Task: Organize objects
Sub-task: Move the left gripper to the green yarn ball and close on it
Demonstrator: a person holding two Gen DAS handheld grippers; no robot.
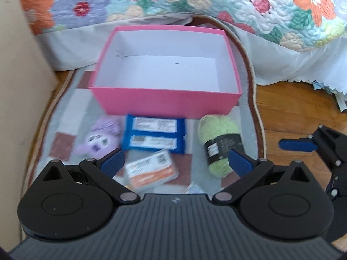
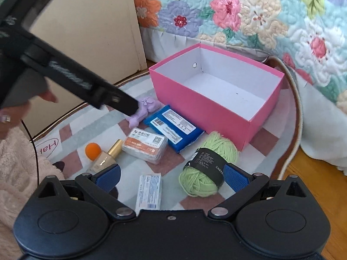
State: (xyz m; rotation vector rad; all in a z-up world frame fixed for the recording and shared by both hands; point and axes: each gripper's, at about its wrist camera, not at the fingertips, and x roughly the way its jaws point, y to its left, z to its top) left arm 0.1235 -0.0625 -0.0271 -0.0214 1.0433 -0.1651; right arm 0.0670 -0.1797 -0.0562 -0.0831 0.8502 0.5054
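An empty pink box (image 1: pixel 167 101) (image 2: pixel 206 110) with a white inside stands on a patterned rug. In front of it lie a lilac plush toy (image 1: pixel 97 138) (image 2: pixel 147 107), a blue packet (image 1: pixel 154 136) (image 2: pixel 173 127), an orange-and-white pack (image 1: pixel 151 170) (image 2: pixel 145 146) and a green yarn ball (image 1: pixel 219 143) (image 2: pixel 208 164). The right wrist view also shows an orange ball (image 2: pixel 92 150), a gold-capped bottle (image 2: pixel 106 159) and a small white box (image 2: pixel 149 191). My left gripper (image 1: pixel 176 162) hangs open over the orange-and-white pack. My right gripper (image 2: pixel 172 179) is open beside the yarn.
A bed with a floral quilt (image 1: pixel 195 2) (image 2: pixel 249 13) rises behind the box. A beige panel (image 1: pixel 19 86) (image 2: pixel 91 39) stands at the left. Wooden floor (image 1: pixel 288 112) lies right of the rug. A fluffy pink fabric (image 2: pixel 15 169) sits at the left.
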